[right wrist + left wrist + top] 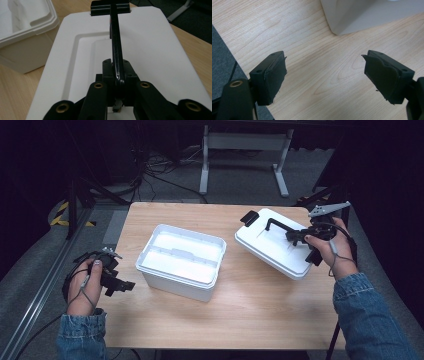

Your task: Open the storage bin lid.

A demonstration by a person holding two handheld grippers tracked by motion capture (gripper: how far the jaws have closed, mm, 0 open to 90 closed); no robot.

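An open white plastic box (180,265) stands in the middle of the wooden table (240,315). Its white lid (270,251) is at the right, tilted, with a black handle (276,225) along its top and a black clip (249,217) at its far end. My right gripper (300,236) is shut on that handle (116,45), and the lid (155,50) stretches away beneath the right gripper (117,72). My left gripper (122,285) rests at the table's left edge. In its own view the left gripper (324,77) is open over bare wood, near a corner of the box (362,15).
The box's rim (32,25) lies close to the left of the lid. Bare tabletop runs along the front. Beyond the table's far edge stand a white frame on legs (245,150) and loose cables (155,170) on the grey floor.
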